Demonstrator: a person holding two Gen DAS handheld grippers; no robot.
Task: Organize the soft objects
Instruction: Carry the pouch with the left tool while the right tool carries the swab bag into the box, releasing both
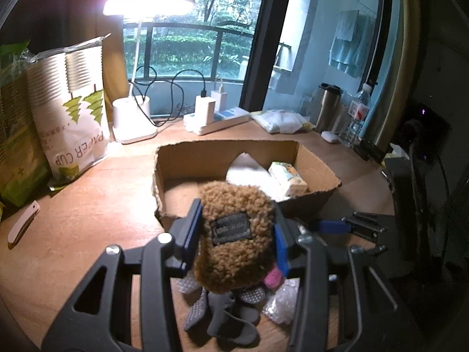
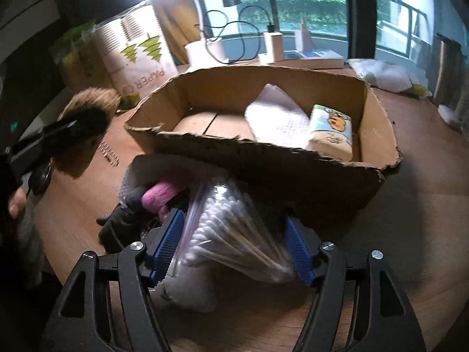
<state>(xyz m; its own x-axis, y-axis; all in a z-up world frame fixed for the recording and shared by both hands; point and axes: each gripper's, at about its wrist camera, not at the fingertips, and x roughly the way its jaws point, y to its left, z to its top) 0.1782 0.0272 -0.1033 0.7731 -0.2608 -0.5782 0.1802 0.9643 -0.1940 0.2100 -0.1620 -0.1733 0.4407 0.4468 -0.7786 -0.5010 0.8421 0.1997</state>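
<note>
My left gripper (image 1: 234, 226) is shut on a brown fuzzy plush piece (image 1: 234, 234) with a dark label, held just above the near wall of a cardboard box (image 1: 228, 143). In the box lie a white cloth (image 1: 249, 170) and a tissue pack (image 1: 288, 179). Under the plush lie grey dotted gloves (image 1: 222, 314) and a pink fluffy item (image 1: 274, 277). My right gripper (image 2: 234, 243) stands open over a clear bag of cotton swabs (image 2: 234, 228), which lies between its blue pads in front of the box (image 2: 263, 155). At the left of the right wrist view is the plush (image 2: 88, 99).
A paper cup pack (image 1: 73, 111), a white lamp base (image 1: 132, 120) and a power strip with chargers (image 1: 211, 117) stand behind the box. A steel flask (image 1: 328, 108) and a water bottle (image 1: 357, 114) stand at the back right. A pink folded tool (image 1: 23, 223) lies at the left.
</note>
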